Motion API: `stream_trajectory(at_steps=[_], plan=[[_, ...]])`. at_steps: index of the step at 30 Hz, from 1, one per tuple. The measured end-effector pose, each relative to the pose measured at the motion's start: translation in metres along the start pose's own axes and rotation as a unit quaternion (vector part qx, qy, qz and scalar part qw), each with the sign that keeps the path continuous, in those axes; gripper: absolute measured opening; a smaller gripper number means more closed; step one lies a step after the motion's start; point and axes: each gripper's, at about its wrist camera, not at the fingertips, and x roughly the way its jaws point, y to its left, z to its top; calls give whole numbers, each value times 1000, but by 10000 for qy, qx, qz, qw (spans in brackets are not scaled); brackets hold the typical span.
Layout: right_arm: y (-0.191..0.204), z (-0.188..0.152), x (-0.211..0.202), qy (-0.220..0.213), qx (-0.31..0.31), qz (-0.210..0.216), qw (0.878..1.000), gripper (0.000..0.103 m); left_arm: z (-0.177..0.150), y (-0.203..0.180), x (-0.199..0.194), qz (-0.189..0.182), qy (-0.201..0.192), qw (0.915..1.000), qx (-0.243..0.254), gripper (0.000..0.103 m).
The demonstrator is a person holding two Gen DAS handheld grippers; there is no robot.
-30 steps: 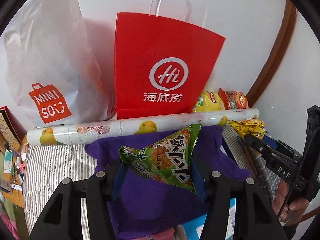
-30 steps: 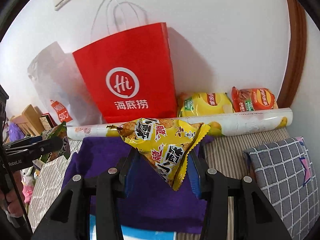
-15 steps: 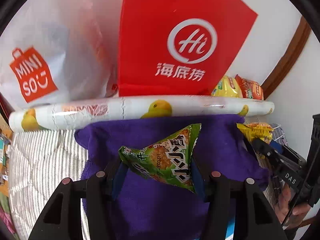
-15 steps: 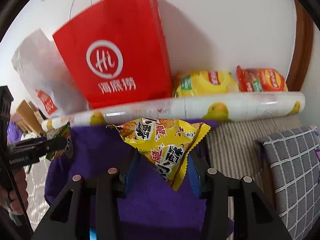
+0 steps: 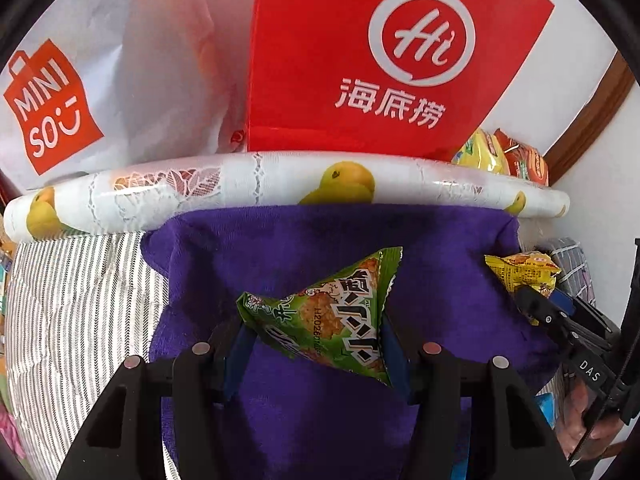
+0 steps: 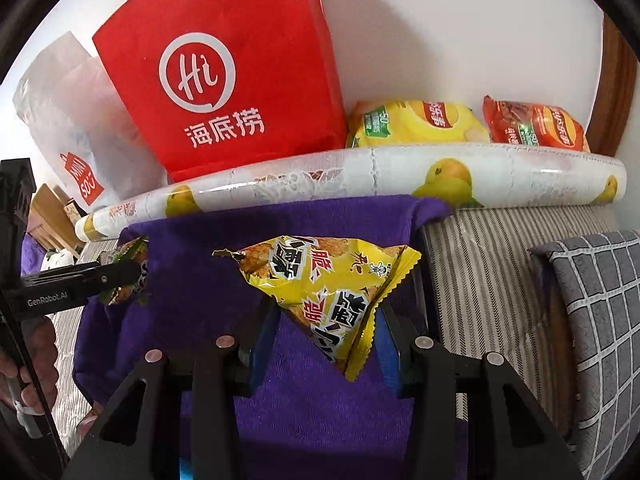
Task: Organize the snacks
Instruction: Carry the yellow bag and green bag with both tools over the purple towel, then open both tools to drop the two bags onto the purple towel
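Left hand-held gripper (image 5: 316,344) pinching green packet (image 5: 332,316), right hand-held gripper (image 6: 326,340) pinching yellow packet (image 6: 324,288), both above the purple towel (image 5: 320,236), chip bags (image 6: 416,124) lying far right beyond the roll (image 6: 360,176).

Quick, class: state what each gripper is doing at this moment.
Left gripper: shut on the green snack packet.
Right gripper: shut on the yellow snack packet.
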Motion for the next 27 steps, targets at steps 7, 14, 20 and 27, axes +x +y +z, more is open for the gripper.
stream_trajectory(at_steps=[7, 14, 20, 27], plan=[[-5, 1, 11, 268, 80, -208, 9994, 45, -1, -4, 6, 164, 76, 9998, -21, 55], [-2, 1, 11, 330, -6, -135, 9994, 46, 0, -3, 5, 189, 94, 9998, 36, 57], [3, 1, 12, 392, -106, -118, 9991, 49, 2, -5, 10, 163, 191, 9997, 14, 59], [12, 2, 4, 325, -199, 6, 9993, 71, 6, -9, 4, -233, 175, 9995, -76, 80]])
